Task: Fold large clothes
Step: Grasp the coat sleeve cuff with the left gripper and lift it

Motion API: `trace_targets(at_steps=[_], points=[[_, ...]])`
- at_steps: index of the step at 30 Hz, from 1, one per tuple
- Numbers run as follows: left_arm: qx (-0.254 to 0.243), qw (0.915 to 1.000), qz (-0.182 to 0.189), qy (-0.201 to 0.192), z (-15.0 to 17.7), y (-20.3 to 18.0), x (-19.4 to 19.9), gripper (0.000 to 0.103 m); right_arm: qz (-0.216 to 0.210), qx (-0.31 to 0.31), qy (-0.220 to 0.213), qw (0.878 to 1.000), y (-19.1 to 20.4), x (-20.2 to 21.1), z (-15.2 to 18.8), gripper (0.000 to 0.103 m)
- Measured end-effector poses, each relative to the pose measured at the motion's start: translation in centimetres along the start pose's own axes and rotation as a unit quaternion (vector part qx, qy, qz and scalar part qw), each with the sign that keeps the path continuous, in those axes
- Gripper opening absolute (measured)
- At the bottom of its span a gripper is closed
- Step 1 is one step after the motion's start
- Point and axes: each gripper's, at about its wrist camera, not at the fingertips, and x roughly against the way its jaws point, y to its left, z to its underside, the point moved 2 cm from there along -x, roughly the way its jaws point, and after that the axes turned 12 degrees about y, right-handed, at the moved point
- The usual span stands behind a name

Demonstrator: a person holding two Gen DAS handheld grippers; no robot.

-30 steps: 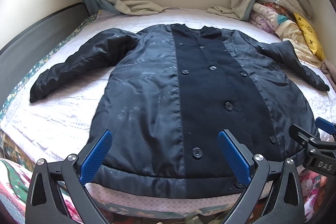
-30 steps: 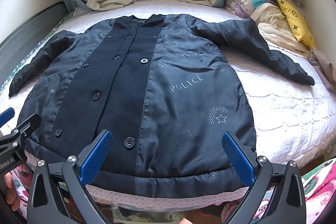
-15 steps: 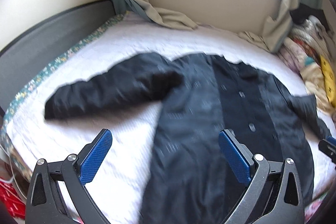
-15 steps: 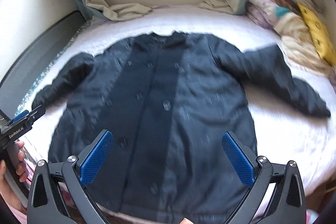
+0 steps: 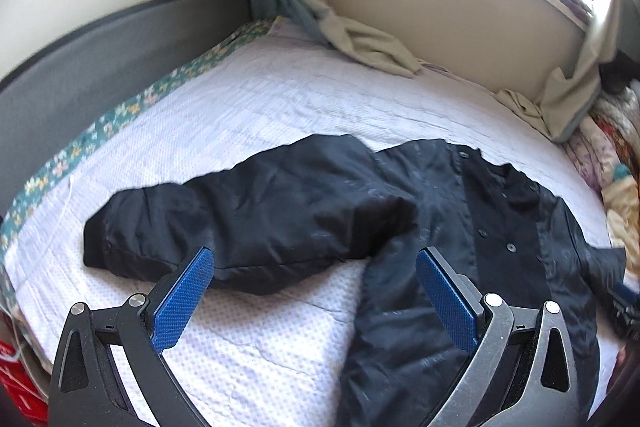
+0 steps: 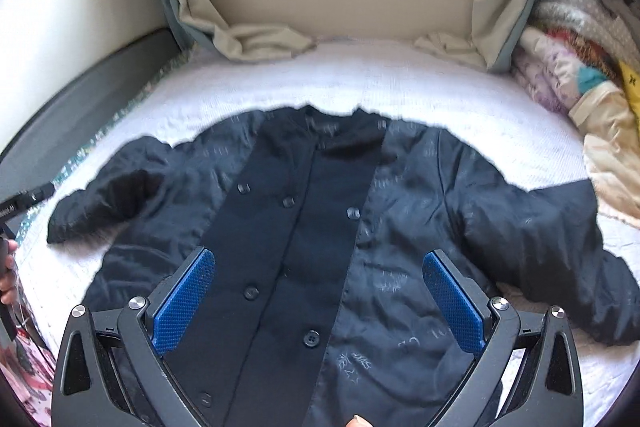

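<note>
A large dark coat (image 6: 320, 227) lies spread front-up on the white bedspread (image 6: 400, 83), buttons down its black middle panel, both sleeves stretched out sideways. In the left wrist view its left sleeve (image 5: 248, 215) lies just ahead of my left gripper (image 5: 316, 295), which is open and empty above the bedspread beside the coat's body (image 5: 460, 267). My right gripper (image 6: 316, 303) hangs open and empty above the coat's lower front. The right sleeve (image 6: 540, 239) reaches toward the bed's right side. The left gripper's tip (image 6: 24, 201) shows at the right wrist view's left edge.
A grey bed frame (image 5: 100, 59) runs along the left. Curtains (image 6: 256, 39) droop onto the bed's far end under the window. A heap of blankets and clothes (image 6: 580, 67) fills the right side. A hand (image 6: 8, 267) shows at the left edge.
Both grippers have risen and moved forward over the bed. The left one has swung left toward the coat's left sleeve. The coat itself lies as before.
</note>
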Motion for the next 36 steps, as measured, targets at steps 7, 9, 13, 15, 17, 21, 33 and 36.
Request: trace_targets(at_steps=[7,9,13,15,17,21,33,36], points=[[0.141,0.9868,0.058,0.055,-0.7,7.0,-2.8,0.103,-0.015,-0.021,0.022,0.999,-1.1,-1.9,-0.9,0.103],[0.191,0.9755,0.080,0.075,-0.4,9.2,-3.7,0.103,-0.019,-0.025,0.032,0.999,-1.1,-2.5,-1.0,0.103],[0.268,0.9516,0.104,0.108,0.6,12.8,-5.6,0.102,-0.024,-0.025,0.044,0.998,-1.2,-3.1,-0.8,0.103],[0.298,0.9397,0.113,0.125,0.9,14.0,-6.6,0.101,-0.027,-0.028,0.047,0.998,-1.3,-3.1,-0.7,0.103],[0.333,0.9232,0.131,0.140,1.2,15.3,-7.9,0.101,-0.033,-0.031,0.048,0.998,-1.3,-3.1,-0.7,0.103],[0.390,0.8880,0.178,0.166,1.8,16.8,-10.5,0.099,-0.035,-0.031,0.041,0.998,-1.3,-2.5,-0.7,0.103],[0.437,0.8798,0.152,0.109,0.7,19.4,-12.1,0.027,-0.026,-0.044,0.030,0.998,-2.4,-1.6,-0.8,0.103],[0.407,0.8996,0.133,0.085,-0.4,18.7,-10.5,0.019,-0.026,-0.048,0.029,0.998,-2.5,-1.5,-0.8,0.103]])
